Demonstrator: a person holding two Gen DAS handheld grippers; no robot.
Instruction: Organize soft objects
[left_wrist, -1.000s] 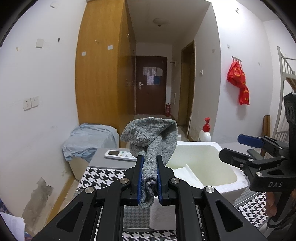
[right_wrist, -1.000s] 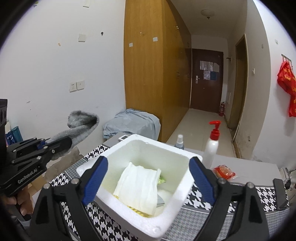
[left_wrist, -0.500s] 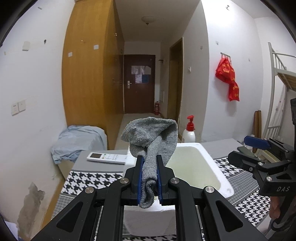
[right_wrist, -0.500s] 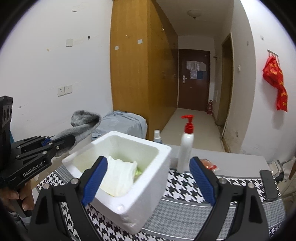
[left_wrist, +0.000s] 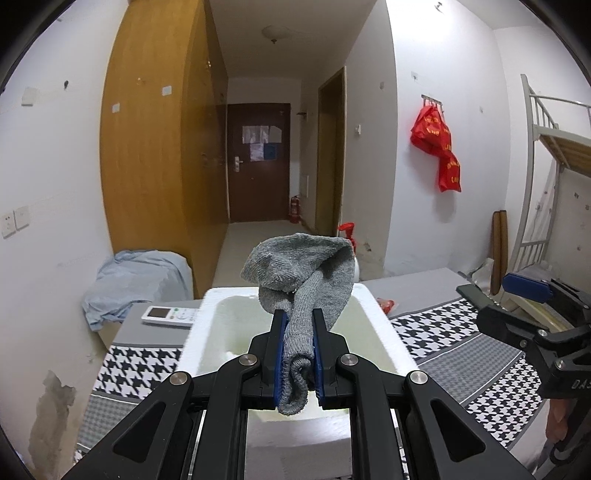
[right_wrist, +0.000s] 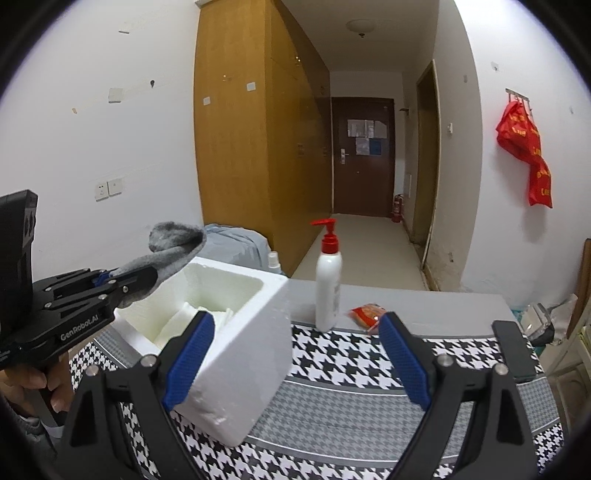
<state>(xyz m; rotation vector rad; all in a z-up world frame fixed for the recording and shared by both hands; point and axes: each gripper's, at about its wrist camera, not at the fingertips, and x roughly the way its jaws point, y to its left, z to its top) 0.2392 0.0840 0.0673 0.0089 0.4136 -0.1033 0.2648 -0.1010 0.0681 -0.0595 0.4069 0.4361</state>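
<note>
Gripping a grey sock (left_wrist: 300, 280), the left tongs (left_wrist: 297, 354) are clamped on its lower part, and its folded top flops over above the open white foam box (left_wrist: 384, 332). The sock hangs over the box's near-left side. A folded white cloth (right_wrist: 192, 319) lies inside the box. The right tongs (right_wrist: 295, 354) stand wide apart with nothing between them, over the houndstooth counter (right_wrist: 340, 365). A pump bottle (right_wrist: 328, 284) stands upright behind the box, with a red packet (right_wrist: 365, 314) near it.
</note>
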